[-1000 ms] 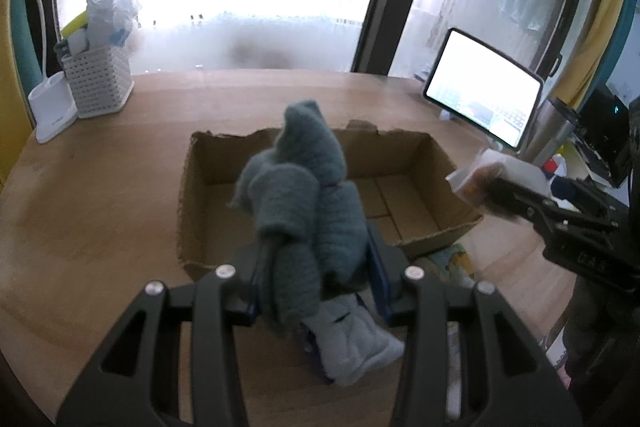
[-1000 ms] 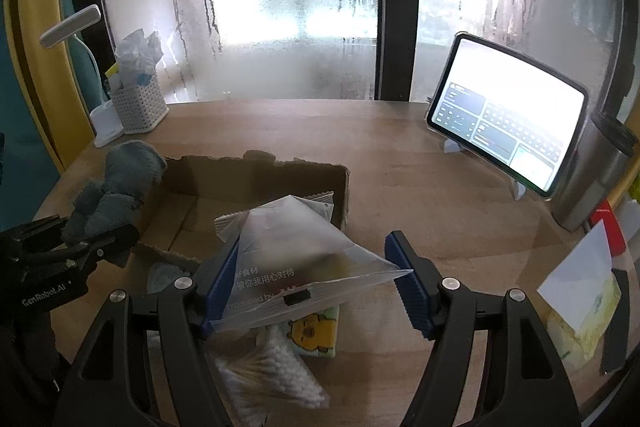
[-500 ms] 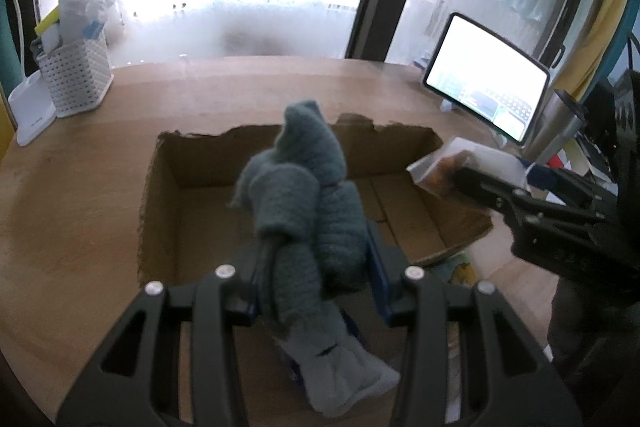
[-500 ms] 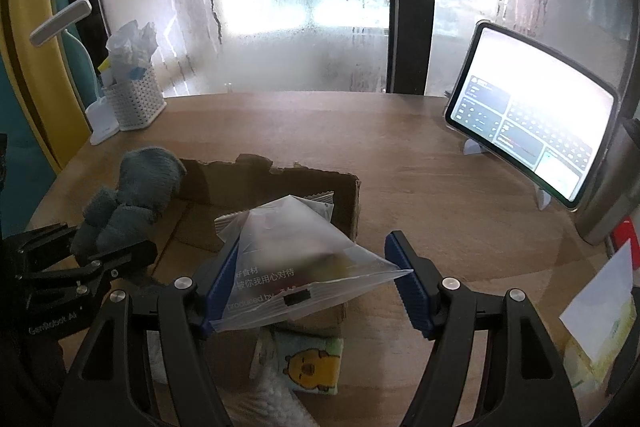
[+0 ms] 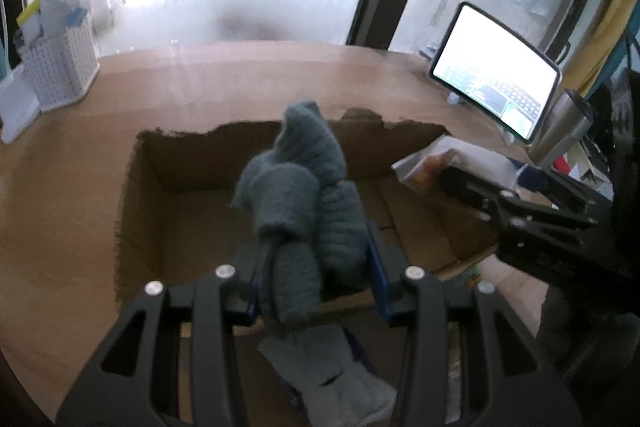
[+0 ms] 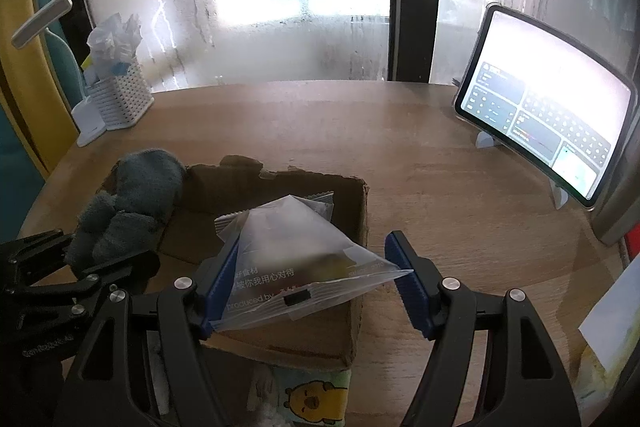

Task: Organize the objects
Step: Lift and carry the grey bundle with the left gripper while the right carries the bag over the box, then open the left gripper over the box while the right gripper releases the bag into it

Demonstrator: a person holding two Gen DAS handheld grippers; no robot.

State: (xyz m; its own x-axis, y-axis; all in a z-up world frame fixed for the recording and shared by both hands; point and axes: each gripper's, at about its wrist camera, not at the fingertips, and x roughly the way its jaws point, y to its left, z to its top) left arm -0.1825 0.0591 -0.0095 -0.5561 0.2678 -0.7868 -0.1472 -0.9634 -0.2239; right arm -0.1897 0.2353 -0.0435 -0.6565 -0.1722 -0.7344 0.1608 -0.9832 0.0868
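My left gripper (image 5: pixel 316 267) is shut on a grey-green knitted sock bundle (image 5: pixel 304 195) and holds it over the near side of an open cardboard box (image 5: pixel 140 187). The bundle also shows in the right wrist view (image 6: pixel 128 211). My right gripper (image 6: pixel 316 267) is shut on a clear plastic snack bag (image 6: pixel 296 247) and holds it above the right part of the box (image 6: pixel 360 227). The bag also shows in the left wrist view (image 5: pixel 436 163). The box floor looks bare where visible.
A white perforated basket (image 5: pixel 60 67) stands at the table's back left. A tablet on a stand (image 6: pixel 548 131) and a steel tumbler (image 5: pixel 560 123) are at the right. A light sock (image 5: pixel 340 387) and a cartoon-print packet (image 6: pixel 316 395) lie in front of the box.
Both grippers have moved forward over the box with their loads. The box now lies closer and lower in both views. Both grips are unchanged.
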